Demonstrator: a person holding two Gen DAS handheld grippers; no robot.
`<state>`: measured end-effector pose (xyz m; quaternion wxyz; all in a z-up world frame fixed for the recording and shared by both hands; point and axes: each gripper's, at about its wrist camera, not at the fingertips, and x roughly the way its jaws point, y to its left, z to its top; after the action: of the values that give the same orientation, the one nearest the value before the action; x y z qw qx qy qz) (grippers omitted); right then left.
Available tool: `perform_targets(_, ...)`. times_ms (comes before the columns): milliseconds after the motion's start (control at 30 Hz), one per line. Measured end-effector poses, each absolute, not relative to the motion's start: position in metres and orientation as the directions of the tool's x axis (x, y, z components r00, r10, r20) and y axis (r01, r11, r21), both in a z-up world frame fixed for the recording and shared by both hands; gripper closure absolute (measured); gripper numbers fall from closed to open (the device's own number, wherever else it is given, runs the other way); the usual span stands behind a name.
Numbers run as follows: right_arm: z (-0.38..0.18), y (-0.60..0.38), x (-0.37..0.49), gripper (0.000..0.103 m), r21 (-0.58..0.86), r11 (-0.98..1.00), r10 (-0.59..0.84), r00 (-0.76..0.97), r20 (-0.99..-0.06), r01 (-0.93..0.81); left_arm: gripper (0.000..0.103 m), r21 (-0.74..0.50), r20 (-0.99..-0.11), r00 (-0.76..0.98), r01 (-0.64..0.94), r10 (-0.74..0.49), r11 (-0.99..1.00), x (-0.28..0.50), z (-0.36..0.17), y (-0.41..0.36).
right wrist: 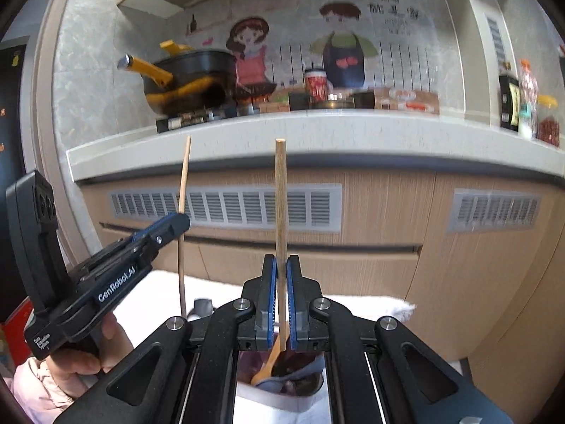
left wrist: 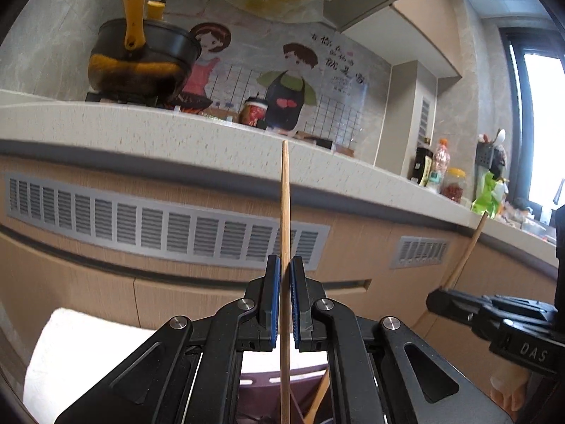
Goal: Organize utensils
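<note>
The left gripper (left wrist: 286, 272) pinches an upright chopstick (left wrist: 285, 205). The right gripper (right wrist: 281, 272) pinches a wooden spoon (right wrist: 281, 205); only its view shows the bowl over a cup (right wrist: 282, 397).

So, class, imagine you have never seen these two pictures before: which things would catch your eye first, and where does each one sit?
First, the two upright wooden sticks: the left gripper is shut on a thin wooden stick, and the right gripper on a thicker wooden handle. Next, the cartoon wall sticker of two cooks above the speckled countertop. Last, the black pot with yellow handles, on the stove at the left.
</note>
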<state>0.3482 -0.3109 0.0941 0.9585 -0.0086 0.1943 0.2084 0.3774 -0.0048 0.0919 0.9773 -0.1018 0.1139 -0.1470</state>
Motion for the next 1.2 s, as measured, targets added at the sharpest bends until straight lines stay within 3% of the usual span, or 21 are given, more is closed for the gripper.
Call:
perform_targets(200,0.055,-0.304,0.372,0.098,0.16,0.881,0.461,0.736,-0.495,-0.444,0.097,-0.241,-0.283,0.916,0.22,-0.285,0.945,0.383,0.056,-0.004)
perform_targets(300,0.03,-0.295,0.387,0.093,0.188,0.868,0.477,0.663,-0.577,-0.46,0.094,-0.25,-0.353,0.891,0.205,-0.286,0.946,0.387,0.037,-0.003)
perform_targets(333,0.022,-0.293,0.391,0.088,0.187,0.866,0.474,0.643,-0.601,-0.463,0.092,-0.251,-0.382,0.879,0.198,-0.285,0.947,0.389,0.031,-0.004)
perform_targets(400,0.011,-0.287,0.394,0.056,0.163,0.874,0.449,0.631,-0.632,-0.458,0.074,-0.251,-0.412,0.866,0.192,-0.284,0.949,0.39,0.026,-0.003)
perform_targets(433,0.009,-0.285,0.392,0.05,0.147,0.879,0.436,0.642,-0.631,-0.453,0.069,-0.248,-0.417,0.865,0.186,-0.278,0.951,0.388,0.025,-0.003)
perform_targets(500,0.007,-0.284,0.385,0.048,0.118,0.886,0.418,0.659,-0.626,-0.449,0.055,-0.236,-0.421,0.868,0.176,-0.264,0.956,0.38,0.026,-0.001)
perform_targets(633,0.011,-0.29,0.365,0.04,0.105,0.9,0.396,0.694,-0.601,-0.423,0.045,-0.217,-0.437,0.868,0.153,-0.236,0.964,0.349,0.037,0.004)
perform_targets(733,0.016,-0.299,0.34,0.034,0.113,0.911,0.386,0.724,-0.571,-0.396,0.03,-0.202,-0.438,0.874,0.131,-0.209,0.971,0.314,0.045,0.008)
perform_targets(900,0.025,-0.313,0.286,0.015,0.134,0.934,0.351,0.778,-0.521,-0.331,0.014,-0.105,-0.441,0.887,0.098,-0.135,0.99,0.251,0.05,0.004)
perform_targets(1067,0.022,-0.32,0.228,0.015,0.045,0.968,0.235,0.821,-0.52,-0.248,0.007,-0.049,-0.489,0.864,0.115,-0.124,0.992,0.199,0.044,-0.001)
perform_targets(1200,0.011,-0.331,0.191,0.005,0.044,0.976,0.206,0.832,-0.515,-0.215,0.002,-0.01,-0.498,0.864,0.076,-0.071,0.997,0.161,0.034,-0.003)
